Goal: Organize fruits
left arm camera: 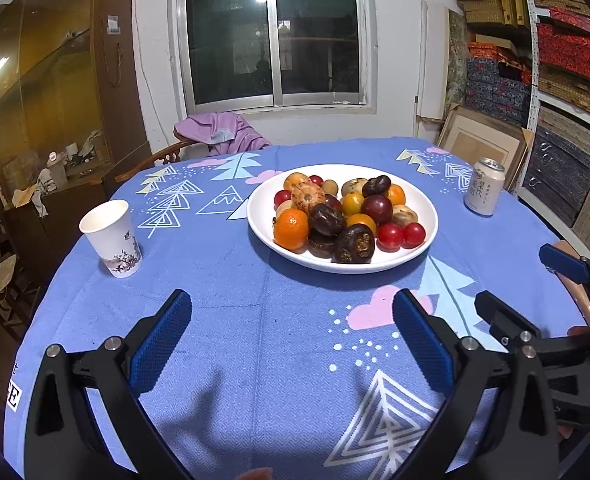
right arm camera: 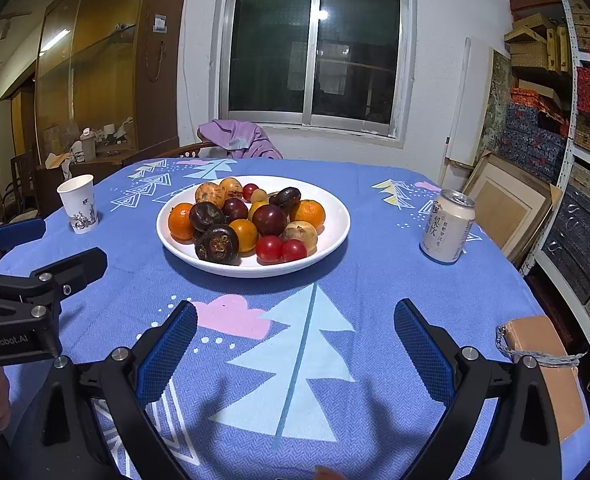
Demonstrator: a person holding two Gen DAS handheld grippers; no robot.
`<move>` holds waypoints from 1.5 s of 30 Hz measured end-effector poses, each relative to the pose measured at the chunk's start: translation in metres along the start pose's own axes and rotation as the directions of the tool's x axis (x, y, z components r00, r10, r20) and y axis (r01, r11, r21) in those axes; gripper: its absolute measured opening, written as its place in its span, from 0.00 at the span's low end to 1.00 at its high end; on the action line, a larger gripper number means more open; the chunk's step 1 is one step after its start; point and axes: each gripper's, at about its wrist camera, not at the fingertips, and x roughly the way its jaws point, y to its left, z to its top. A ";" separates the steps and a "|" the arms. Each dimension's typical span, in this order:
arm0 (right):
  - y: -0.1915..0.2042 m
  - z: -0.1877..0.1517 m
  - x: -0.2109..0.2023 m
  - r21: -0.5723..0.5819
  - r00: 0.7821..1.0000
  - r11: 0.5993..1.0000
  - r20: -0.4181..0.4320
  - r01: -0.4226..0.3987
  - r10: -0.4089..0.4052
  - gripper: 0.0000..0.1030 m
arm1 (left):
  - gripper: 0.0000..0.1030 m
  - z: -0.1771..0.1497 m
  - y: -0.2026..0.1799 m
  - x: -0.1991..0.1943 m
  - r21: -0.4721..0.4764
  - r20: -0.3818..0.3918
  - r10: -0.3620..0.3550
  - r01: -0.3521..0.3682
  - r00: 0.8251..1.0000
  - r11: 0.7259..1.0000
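We see the fruits [left arm camera: 341, 218] heaped on a white plate [left arm camera: 423, 204] at frame centre in both views; the heap's long axis runs left to right, and the plate sits flat on the blue tablecloth [left arm camera: 223, 280]. Our left gripper [left arm camera: 293, 338] and right gripper [right arm camera: 295, 340] hover low in frame, jaws spread wide and empty. A paper cup [left arm camera: 113, 236] stands left of the plate, a can [left arm camera: 484, 191] right. Only the right wrist view shows a brown box [right arm camera: 543, 364] at lower right.
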 end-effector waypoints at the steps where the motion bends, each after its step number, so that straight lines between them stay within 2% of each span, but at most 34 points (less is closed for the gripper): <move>1: 0.000 0.000 0.000 0.000 1.000 1.000 0.000 0.001 -0.001 0.97 | 0.96 0.000 0.000 0.000 -0.001 -0.001 -0.001 0.001 1.000 1.000; 45: 0.001 0.001 -0.001 -0.002 1.000 1.000 0.002 -0.001 0.001 0.97 | 0.96 -0.003 0.003 0.009 -0.010 -0.044 0.002 -0.002 0.999 1.000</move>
